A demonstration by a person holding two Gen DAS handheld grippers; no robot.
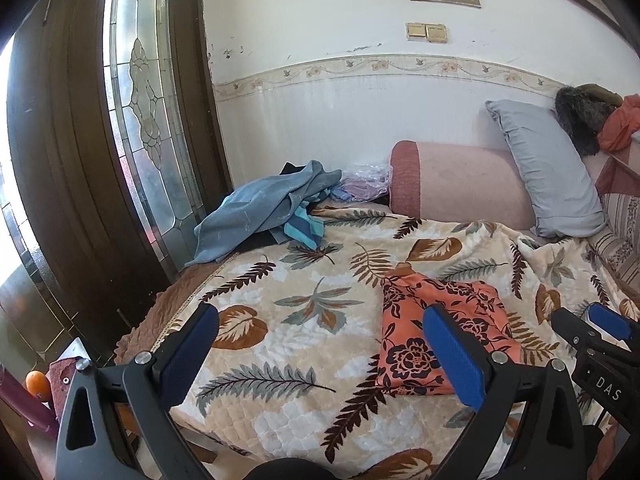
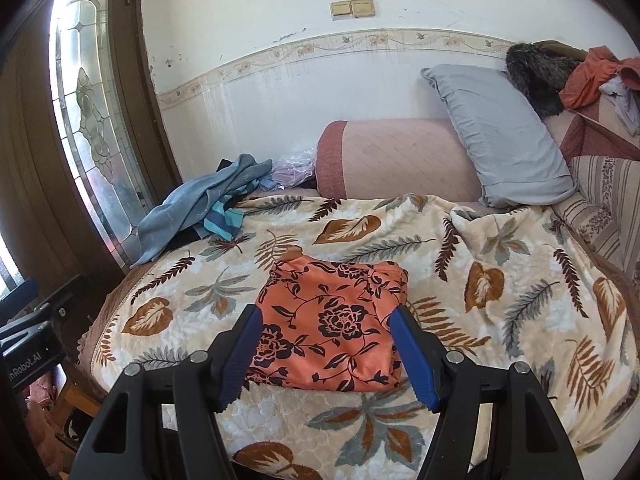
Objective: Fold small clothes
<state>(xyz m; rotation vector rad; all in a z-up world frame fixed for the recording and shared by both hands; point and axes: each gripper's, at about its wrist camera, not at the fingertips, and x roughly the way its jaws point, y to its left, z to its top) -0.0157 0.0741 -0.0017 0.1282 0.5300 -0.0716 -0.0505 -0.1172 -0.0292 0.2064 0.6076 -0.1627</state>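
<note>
An orange floral garment (image 2: 332,320) lies folded flat on the bed's leaf-print blanket (image 2: 500,300), apparently finished. Both grippers hover released and empty: right gripper (image 2: 326,354) at its 6 o'clock, left gripper (image 1: 320,352) at 8 o'clock.

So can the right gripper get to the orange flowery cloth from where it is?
Probably yes. The right gripper is open and points at the folded orange flowery cloth, which lies on the leaf blanket with nothing between them. The left gripper is off to the side.
</note>
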